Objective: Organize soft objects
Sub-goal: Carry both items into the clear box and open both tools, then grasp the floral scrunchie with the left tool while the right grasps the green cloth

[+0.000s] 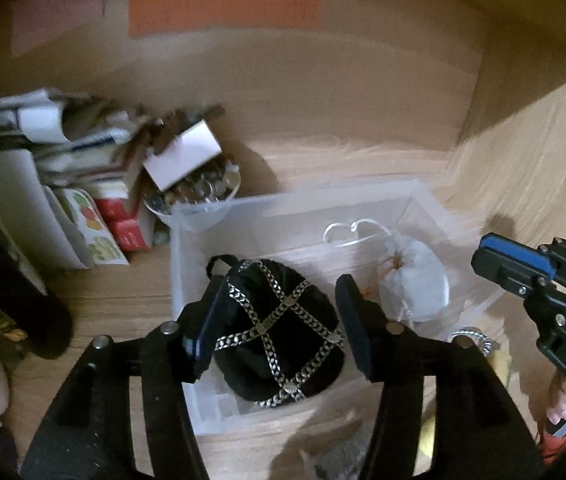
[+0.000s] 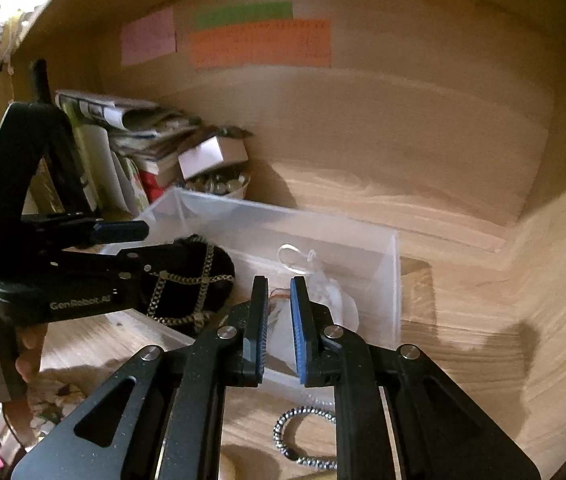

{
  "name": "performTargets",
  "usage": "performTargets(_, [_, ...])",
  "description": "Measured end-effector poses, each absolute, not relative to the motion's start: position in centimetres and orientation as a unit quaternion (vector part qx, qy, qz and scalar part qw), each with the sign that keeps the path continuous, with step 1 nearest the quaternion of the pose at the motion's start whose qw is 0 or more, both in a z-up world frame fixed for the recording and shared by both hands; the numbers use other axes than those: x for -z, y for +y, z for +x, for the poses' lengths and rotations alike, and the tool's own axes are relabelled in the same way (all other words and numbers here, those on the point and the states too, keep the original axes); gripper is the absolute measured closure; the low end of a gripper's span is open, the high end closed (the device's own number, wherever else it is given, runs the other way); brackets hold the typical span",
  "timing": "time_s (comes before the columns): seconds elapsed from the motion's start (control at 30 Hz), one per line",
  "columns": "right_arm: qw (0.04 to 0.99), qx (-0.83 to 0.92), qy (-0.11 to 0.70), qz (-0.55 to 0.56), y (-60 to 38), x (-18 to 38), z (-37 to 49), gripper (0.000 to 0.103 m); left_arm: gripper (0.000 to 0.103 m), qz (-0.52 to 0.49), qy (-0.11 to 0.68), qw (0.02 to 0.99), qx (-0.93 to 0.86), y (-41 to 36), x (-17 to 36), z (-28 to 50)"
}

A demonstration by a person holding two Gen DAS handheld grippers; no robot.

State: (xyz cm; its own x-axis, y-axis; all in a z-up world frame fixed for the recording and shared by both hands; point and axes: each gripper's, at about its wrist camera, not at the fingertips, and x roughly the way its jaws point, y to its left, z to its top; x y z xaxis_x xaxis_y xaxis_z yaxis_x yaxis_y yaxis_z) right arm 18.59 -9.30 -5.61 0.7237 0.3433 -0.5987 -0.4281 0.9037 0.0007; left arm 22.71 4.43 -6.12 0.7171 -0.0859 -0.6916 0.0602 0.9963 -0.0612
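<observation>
Wooden shelving surrounds a clear plastic bin (image 1: 187, 240). Over it, the left gripper (image 1: 279, 320) hangs with jaws spread wide either side of a black chain-trimmed pouch (image 1: 279, 328) lying in the bin, apparently not pinching it. The right gripper (image 2: 279, 328) is nearly closed on nothing, near a white drawstring bag (image 1: 415, 280) in the same bin. A beaded bracelet (image 2: 303, 436) lies just outside; papers (image 1: 43, 128) stack behind.

In the bin (image 1: 187, 240), the pouch (image 1: 279, 332) lies left of the bag (image 1: 415, 280); a bowl (image 1: 199, 196) and books (image 1: 43, 184) stand behind-left.
</observation>
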Motion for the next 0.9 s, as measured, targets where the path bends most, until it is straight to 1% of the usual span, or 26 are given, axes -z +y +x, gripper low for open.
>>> performTargets(0.03, [0.928, -0.207, 0.303, -0.068, -9.5, 5.3, 18.2, 0.091, 0.044, -0.015, 0.366, 0.93, 0.038, 4.4, 5.5, 22.1])
performTargets(0.07, [0.93, -0.206, 0.298, -0.067, -9.7, 4.9, 17.8, 0.086, 0.04, -0.013, 0.357, 0.933, 0.035, 4.5, 5.0, 21.4])
performTargets(0.1, [0.932, -0.206, 0.291, -0.063, -9.8, 4.5, 17.4, 0.078, 0.037, -0.011, 0.35, 0.936, 0.034, 4.5, 4.6, 20.9])
performTargets(0.13, [0.935, -0.205, 0.283, -0.06, -10.1, 4.2, 16.9, 0.073, 0.03, -0.008, 0.339, 0.94, 0.031, 4.5, 4.0, 20.0])
performTargets(0.17, [0.938, -0.204, 0.275, -0.056, -10.3, 3.8, 16.5, 0.059, 0.022, -0.005, 0.328, 0.944, 0.028, 4.4, 3.4, 19.1])
performTargets(0.2, [0.94, -0.203, 0.268, -0.053, -10.5, 3.6, 16.0, 0.046, 0.018, -0.003, 0.319, 0.947, 0.026, 4.4, 3.0, 18.3])
performTargets(0.23, [0.944, -0.202, 0.258, -0.049, -10.7, 3.2, 15.3, 0.041, 0.01, -0.001, 0.309, 0.951, 0.025, 4.3, 2.5, 17.4])
performTargets(0.27, [0.946, -0.202, 0.25, -0.047, -10.9, 2.9, 14.8, 0.033, 0.005, 0.0, 0.299, 0.954, 0.024, 4.3, 2.1, 16.4])
performTargets(0.3, [0.947, -0.201, 0.246, -0.047, -10.9, 2.8, 14.4, 0.026, 0.004, 0.001, 0.292, 0.956, 0.023, 4.2, 1.8, 15.7])
performTargets(0.37, [0.952, -0.196, 0.233, -0.045, -11.1, 2.3, 13.1, 0.017, 0.003, 0.004, 0.281, 0.959, 0.022, 4.2, 1.2, 13.9])
performTargets(0.47, [0.955, -0.193, 0.22, -0.043, -11.1, 2.0, 11.4, 0.01, 0.002, 0.005, 0.274, 0.961, 0.024, 4.2, 1.1, 11.9])
performTargets(0.5, [0.956, -0.193, 0.218, -0.041, -11.2, 2.0, 11.0, 0.003, 0.001, 0.006, 0.273, 0.962, 0.022, 4.1, 1.1, 11.5])
performTargets(0.53, [0.956, -0.194, 0.216, -0.038, -11.2, 2.0, 10.5, 0.0, 0.001, 0.008, 0.271, 0.962, 0.02, 4.1, 1.3, 10.8])
performTargets(0.7, [0.956, -0.196, 0.216, -0.034, -11.0, 3.0, 7.9, 0.0, 0.001, 0.009, 0.284, 0.959, 0.005, 4.2, 2.8, 8.0])
performTargets(0.9, [0.948, -0.203, 0.243, -0.027, -10.5, 5.4, 6.0, 0.0, 0.001, -0.011, 0.323, 0.946, -0.012, 4.9, 6.1, 5.7])
